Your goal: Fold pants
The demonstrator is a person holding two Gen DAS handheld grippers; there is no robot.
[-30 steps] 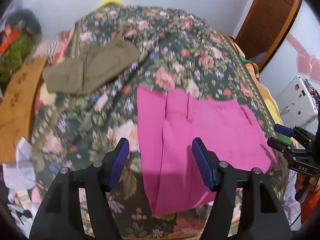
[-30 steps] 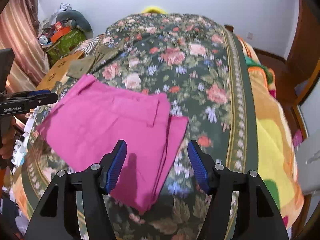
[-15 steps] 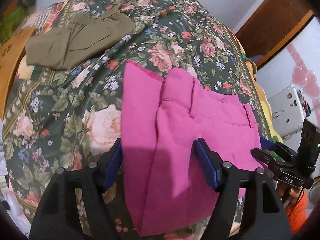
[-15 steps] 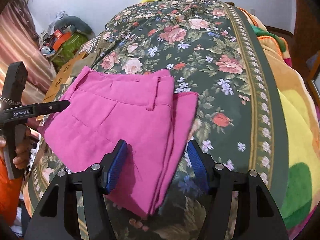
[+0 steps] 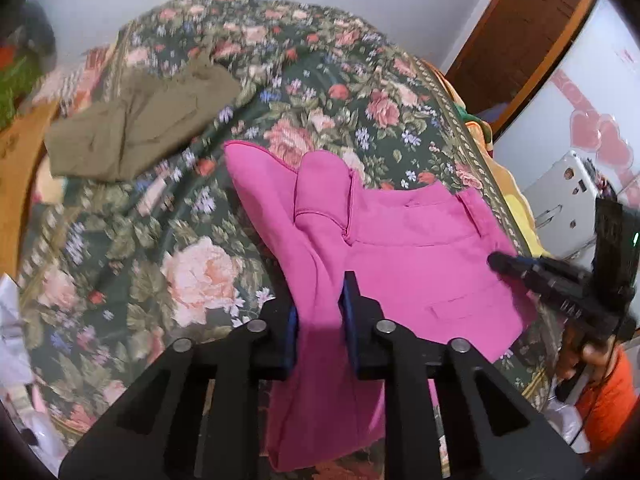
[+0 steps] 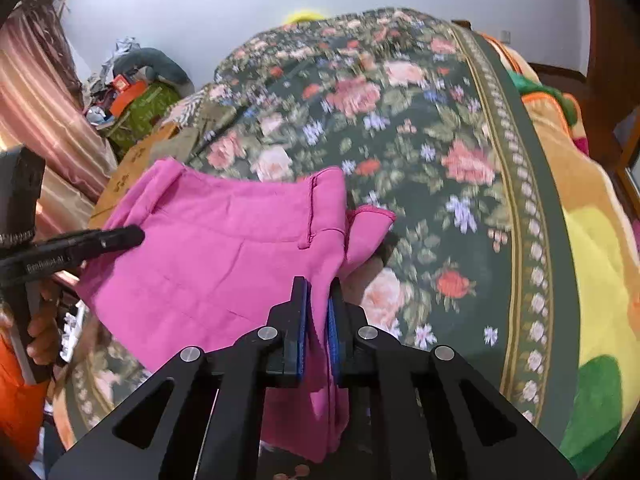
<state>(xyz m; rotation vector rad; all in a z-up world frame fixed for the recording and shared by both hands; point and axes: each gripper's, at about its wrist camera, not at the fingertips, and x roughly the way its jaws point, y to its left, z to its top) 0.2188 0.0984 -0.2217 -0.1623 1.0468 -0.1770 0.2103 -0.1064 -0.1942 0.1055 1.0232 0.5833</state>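
Note:
Folded pink pants [image 5: 400, 240] lie on the near part of a floral bed cover [image 5: 160, 240]. My left gripper [image 5: 319, 312] is shut on the pants' left near edge, fabric bunched between its blue pads. My right gripper [image 6: 318, 316] is shut on the pants [image 6: 224, 248] at their right near edge, and the cloth there is pulled up off the bed. Each gripper also shows in the other's view: the right one [image 5: 560, 284] at the pants' right side, the left one [image 6: 80, 246] at their left side.
Olive-green folded pants [image 5: 136, 128] lie at the far left of the bed. A brown cardboard piece [image 5: 20, 160] and clutter sit left of the bed. A wooden door [image 5: 520, 40] and a white machine [image 5: 560, 200] stand to the right. A yellow-orange blanket [image 6: 592, 240] hangs over the bed's right side.
Both grippers have gone from open to shut on the near edge of the pink pants. The cloth has bunched and lifted between them.

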